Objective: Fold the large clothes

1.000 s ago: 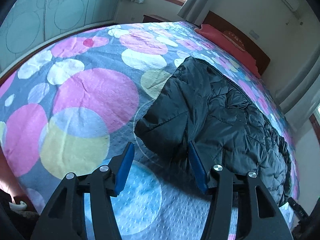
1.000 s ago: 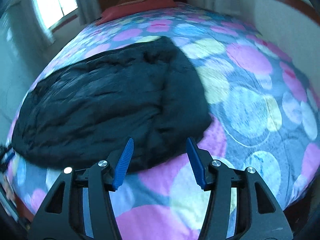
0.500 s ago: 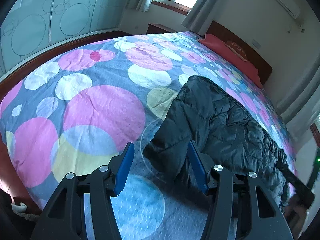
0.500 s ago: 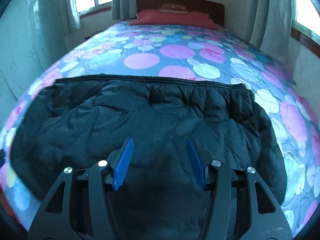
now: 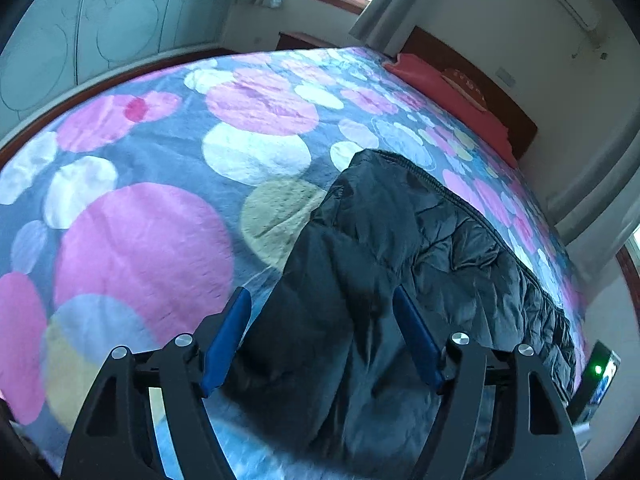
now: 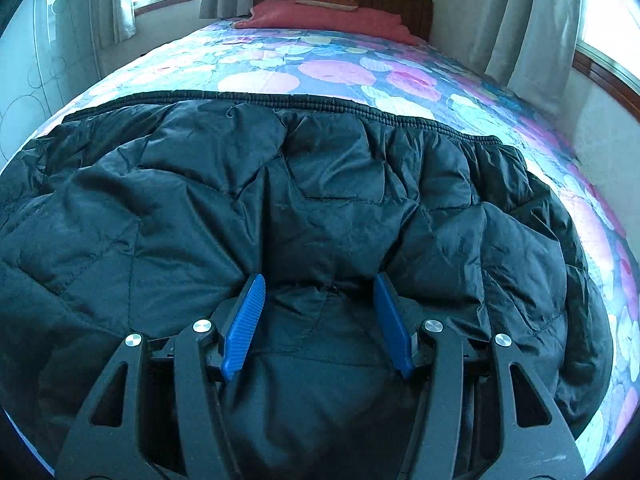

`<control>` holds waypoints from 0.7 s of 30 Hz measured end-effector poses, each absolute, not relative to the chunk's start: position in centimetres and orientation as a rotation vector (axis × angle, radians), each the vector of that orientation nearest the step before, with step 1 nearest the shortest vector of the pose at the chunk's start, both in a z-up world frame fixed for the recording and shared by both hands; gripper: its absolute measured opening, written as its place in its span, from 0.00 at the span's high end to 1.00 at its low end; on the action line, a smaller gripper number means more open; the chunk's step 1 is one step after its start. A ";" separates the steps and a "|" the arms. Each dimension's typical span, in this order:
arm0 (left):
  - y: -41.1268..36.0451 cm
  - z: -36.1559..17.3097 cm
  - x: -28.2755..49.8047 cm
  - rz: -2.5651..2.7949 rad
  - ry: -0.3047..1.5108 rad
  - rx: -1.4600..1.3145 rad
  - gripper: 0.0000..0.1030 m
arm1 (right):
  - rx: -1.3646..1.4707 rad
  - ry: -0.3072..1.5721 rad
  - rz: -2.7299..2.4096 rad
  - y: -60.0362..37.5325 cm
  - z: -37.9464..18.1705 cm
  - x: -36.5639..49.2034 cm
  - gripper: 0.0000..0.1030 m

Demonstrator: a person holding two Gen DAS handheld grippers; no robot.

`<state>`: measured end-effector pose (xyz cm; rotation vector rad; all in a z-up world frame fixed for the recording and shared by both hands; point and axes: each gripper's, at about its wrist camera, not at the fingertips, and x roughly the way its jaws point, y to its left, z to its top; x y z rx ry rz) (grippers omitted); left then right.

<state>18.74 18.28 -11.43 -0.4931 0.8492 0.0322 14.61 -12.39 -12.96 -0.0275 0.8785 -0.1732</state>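
Note:
A large black quilted jacket (image 5: 420, 256) lies spread across the bed, its ribbed hem (image 6: 304, 100) along the far side. My left gripper (image 5: 322, 300) hovers over the jacket's near left corner; its jaws are opening, blue pads apart, the fabric under them and not pinched. In the right wrist view the jacket (image 6: 320, 184) fills the frame. My right gripper (image 6: 318, 284) stands open over its middle near edge, close above the fabric, with no cloth pinched between the pads.
The bed is covered by a grey blanket with pink, white and yellow circles (image 5: 160, 200). A red pillow (image 6: 328, 18) and a wooden headboard (image 6: 400, 0) stand at the far end. Curtains (image 6: 528, 20), windows and a wardrobe wall (image 5: 80, 40) surround the bed.
The left gripper moved right over the jacket's corner and its jaws widened. The right gripper swung from the jacket's right edge to above its middle and came lower.

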 end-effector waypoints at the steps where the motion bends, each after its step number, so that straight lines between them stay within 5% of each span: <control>1: 18.3 -11.6 19.2 0.021 0.857 -0.505 0.30 | -0.026 0.877 -0.173 -12.3 -13.0 14.5 0.47; 14: 17.7 -16.1 24.3 -0.128 1.041 -0.552 0.23 | -0.029 0.863 -0.176 -12.2 -13.2 14.3 0.46; 21: 16.7 -15.8 23.6 -0.152 1.009 -0.528 0.66 | -0.031 0.861 -0.177 -12.2 -13.2 14.3 0.46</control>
